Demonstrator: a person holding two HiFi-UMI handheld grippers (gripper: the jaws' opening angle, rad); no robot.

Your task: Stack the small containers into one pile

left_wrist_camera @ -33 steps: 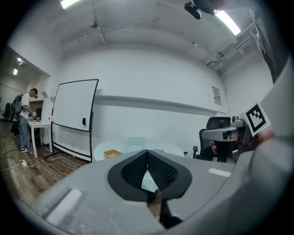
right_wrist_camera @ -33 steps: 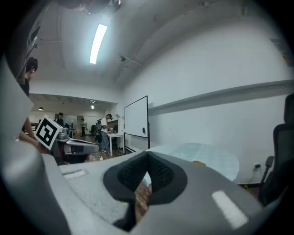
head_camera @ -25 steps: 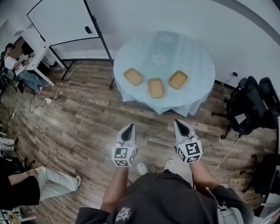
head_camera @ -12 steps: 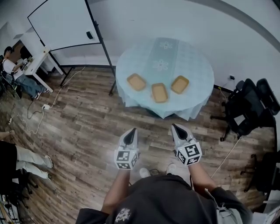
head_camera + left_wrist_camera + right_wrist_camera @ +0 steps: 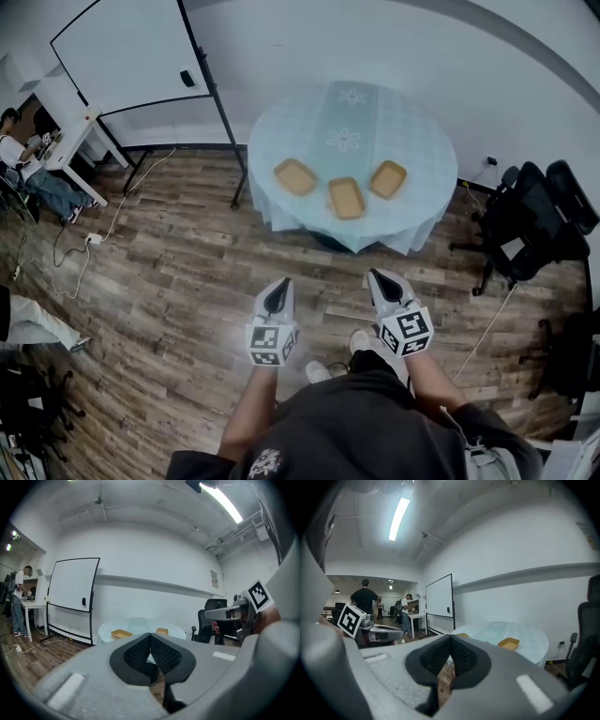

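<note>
Near the person's body, above the wooden floor (image 5: 169, 272), the left gripper (image 5: 275, 297) and the right gripper (image 5: 382, 283) hang side by side, well apart from the table. Both have their jaws clenched together, with nothing between them. Farther away, on the round table (image 5: 281, 131) with a pale blue cloth, three small yellow containers lie in a row, not touching: the left container (image 5: 295, 176), the middle container (image 5: 346, 198), which is a little nearer, and the right container (image 5: 388, 179). Black office chairs (image 5: 525, 220) stand at the right, and a whiteboard (image 5: 122, 56) stands at the far left.
</note>
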